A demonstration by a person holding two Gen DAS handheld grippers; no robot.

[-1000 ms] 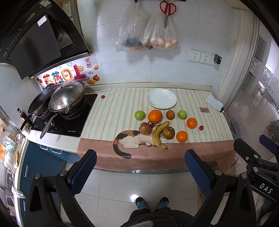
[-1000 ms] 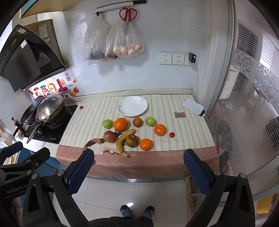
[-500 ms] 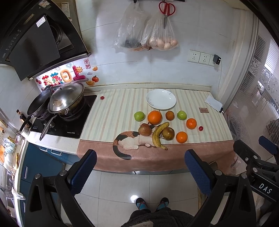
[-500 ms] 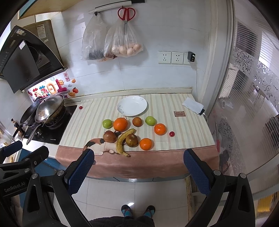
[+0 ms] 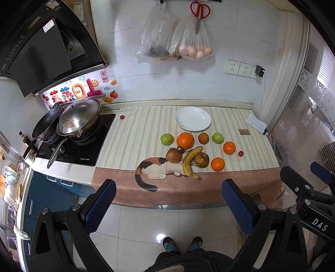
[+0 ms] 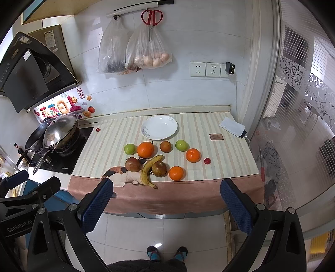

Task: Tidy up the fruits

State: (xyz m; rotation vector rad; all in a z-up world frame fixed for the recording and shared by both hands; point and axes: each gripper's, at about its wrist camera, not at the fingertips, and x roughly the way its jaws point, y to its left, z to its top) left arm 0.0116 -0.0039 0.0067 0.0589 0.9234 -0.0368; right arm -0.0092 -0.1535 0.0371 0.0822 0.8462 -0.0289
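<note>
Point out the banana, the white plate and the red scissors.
banana (image 6: 147, 170), right wrist view, middle of its curve.
white plate (image 6: 159, 127), right wrist view, bare centre.
red scissors (image 5: 200, 9), left wrist view, handles.

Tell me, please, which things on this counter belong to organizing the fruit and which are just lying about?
Job: yellow banana, big round orange, two green apples, empty white ceramic plate.
Lying about: steel lidded wok, red-handled scissors, hanging plastic egg bag.

A cream-and-pale-green striped cloth (image 6: 219, 154) with a dusty-pink hem and a printed calico cat (image 6: 121, 176) covers the desk. On it sit a white round plate (image 6: 159, 127) with a faint grey floral motif, two green apples (image 6: 129, 149), three orange oranges (image 6: 145, 149), a yellow, brown-flecked banana (image 6: 146, 170) and a small red cherry tomato (image 6: 207, 160). Both claws' pads (image 6: 97, 206) are textured blue.
</note>
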